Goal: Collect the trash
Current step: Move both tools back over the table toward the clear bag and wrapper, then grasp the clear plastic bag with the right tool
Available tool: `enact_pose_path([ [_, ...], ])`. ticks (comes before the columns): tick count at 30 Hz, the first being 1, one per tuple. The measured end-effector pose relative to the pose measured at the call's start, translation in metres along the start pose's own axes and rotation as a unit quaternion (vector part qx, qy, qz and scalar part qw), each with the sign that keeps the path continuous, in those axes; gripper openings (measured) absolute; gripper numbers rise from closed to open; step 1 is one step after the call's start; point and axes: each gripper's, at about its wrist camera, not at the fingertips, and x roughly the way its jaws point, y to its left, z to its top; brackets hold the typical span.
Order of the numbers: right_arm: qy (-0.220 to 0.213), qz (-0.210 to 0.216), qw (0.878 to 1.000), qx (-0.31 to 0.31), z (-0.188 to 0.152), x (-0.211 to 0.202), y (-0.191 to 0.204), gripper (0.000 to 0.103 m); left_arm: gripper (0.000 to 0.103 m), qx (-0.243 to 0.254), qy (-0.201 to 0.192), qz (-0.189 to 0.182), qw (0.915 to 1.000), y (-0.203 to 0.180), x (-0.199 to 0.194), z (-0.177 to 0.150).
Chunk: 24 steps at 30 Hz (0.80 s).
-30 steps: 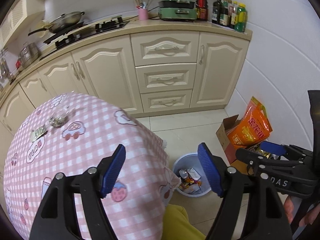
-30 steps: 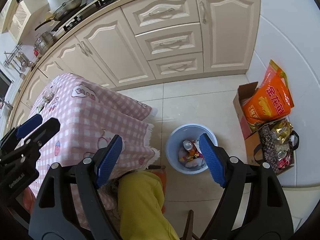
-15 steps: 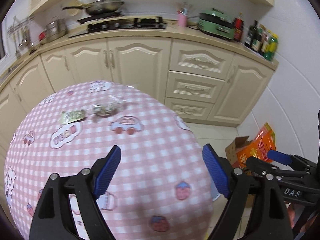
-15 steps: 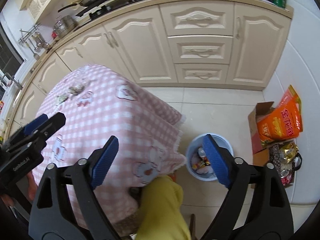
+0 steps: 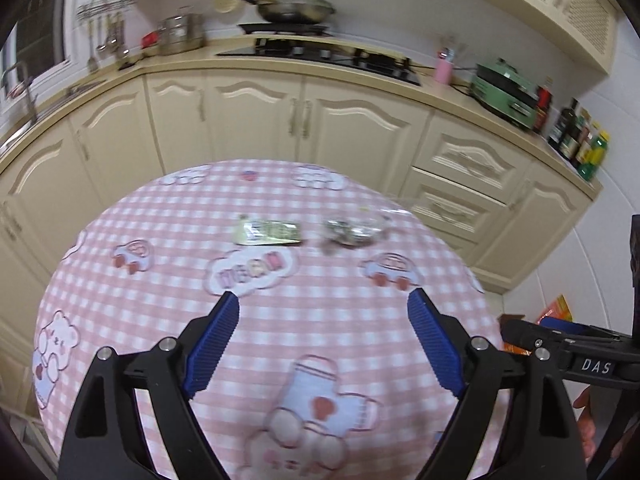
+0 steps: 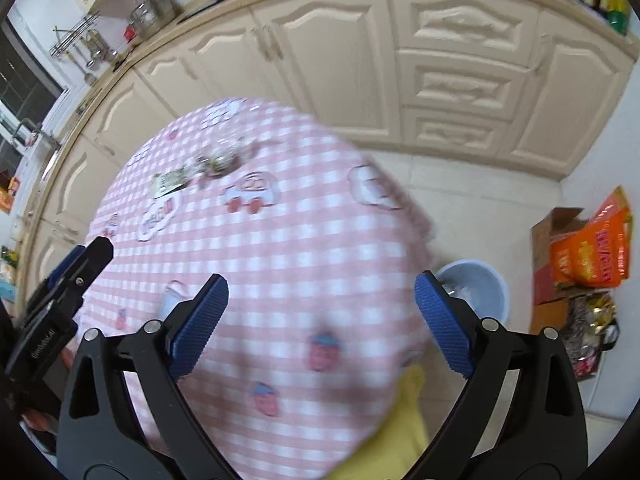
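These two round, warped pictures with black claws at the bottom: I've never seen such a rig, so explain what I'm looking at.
No robot here: a person holds a hand-held clamp in each hand, each carrying a wide-angle camera that looks out along its two blue-padded fingers. One picture is from the left gripper, the other from the right gripper. Both are open and hold nothing.

Below them is a table under a pink checked tablecloth. On it lie two bits of trash: a flat greenish wrapper and, beside it, a crumpled clear wrapper.

On the floor past the table, the right view shows a pale blue trash bin, partly hidden by the table's edge.
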Motion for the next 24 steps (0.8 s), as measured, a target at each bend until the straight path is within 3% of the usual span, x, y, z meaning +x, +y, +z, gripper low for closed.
enact_pose_path([
  [4, -0.002, -0.012, 1.0, -0.014, 0.016, 0.015, 0.027, 0.093, 0.085, -0.019, -0.001, 0.016, 0.9997, 0.03, 0.004, 0.006],
  [11, -0.015, 0.017, 0.999, -0.025, 0.051, 0.053, 0.064, 0.093, 0.085, -0.061, 0.017, 0.036, 0.9974, 0.081, 0.028, 0.018],
  [16, -0.032, -0.012, 0.996, -0.076, 0.068, 0.089, 0.097, 0.093, 0.085, -0.076, 0.037, 0.036, 0.9958, 0.104, 0.051, 0.027],
  [20, -0.018, -0.016, 0.996, -0.081, 0.08, 0.119, 0.107, 0.093, 0.085, -0.083, 0.049, 0.036, 0.9948, 0.114, 0.067, 0.034],
  [24, -0.034, -0.046, 0.993, -0.099, 0.09, 0.142, 0.116, 0.093, 0.085, -0.088, 0.061, 0.032, 0.9937, 0.12, 0.079, 0.038],
])
